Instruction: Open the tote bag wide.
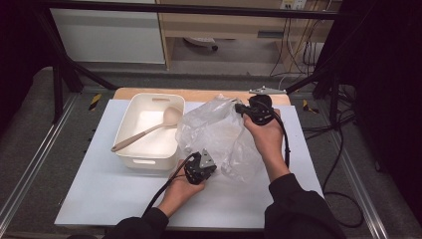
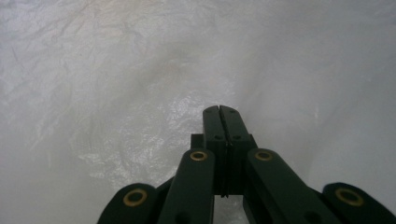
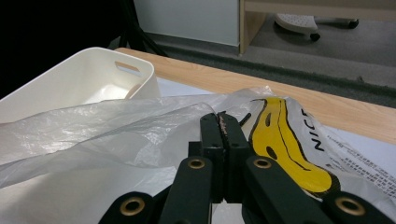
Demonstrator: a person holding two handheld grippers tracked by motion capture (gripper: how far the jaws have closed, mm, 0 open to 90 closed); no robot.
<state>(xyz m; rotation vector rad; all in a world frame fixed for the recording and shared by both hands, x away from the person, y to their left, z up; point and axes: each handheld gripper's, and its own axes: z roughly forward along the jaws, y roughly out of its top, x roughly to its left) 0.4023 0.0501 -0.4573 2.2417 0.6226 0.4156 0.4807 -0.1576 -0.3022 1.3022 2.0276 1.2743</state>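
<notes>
On the table: a white sheet (image 1: 114,194) covers the wooden top, with the things on its far half.
Bag: a clear plastic bag (image 1: 219,132) lies crumpled at the middle, just right of the white tub (image 1: 130,162), touching its right wall.
Print on bag: the right gripper view shows a yellow banana-like shape (image 3: 285,144) outlined in black, the letters "NIC" beside it, and small lines too fine to read.
Left gripper (image 1: 205,172): jaws fully closed at the bag's near edge; whether film is pinched I cannot tell.
Right gripper (image 1: 243,108): jaws closed on the bag's far edge, with film caught between them.
Tub contents: a beige ladle (image 1: 149,130) leans across it, bowl end far.
</notes>
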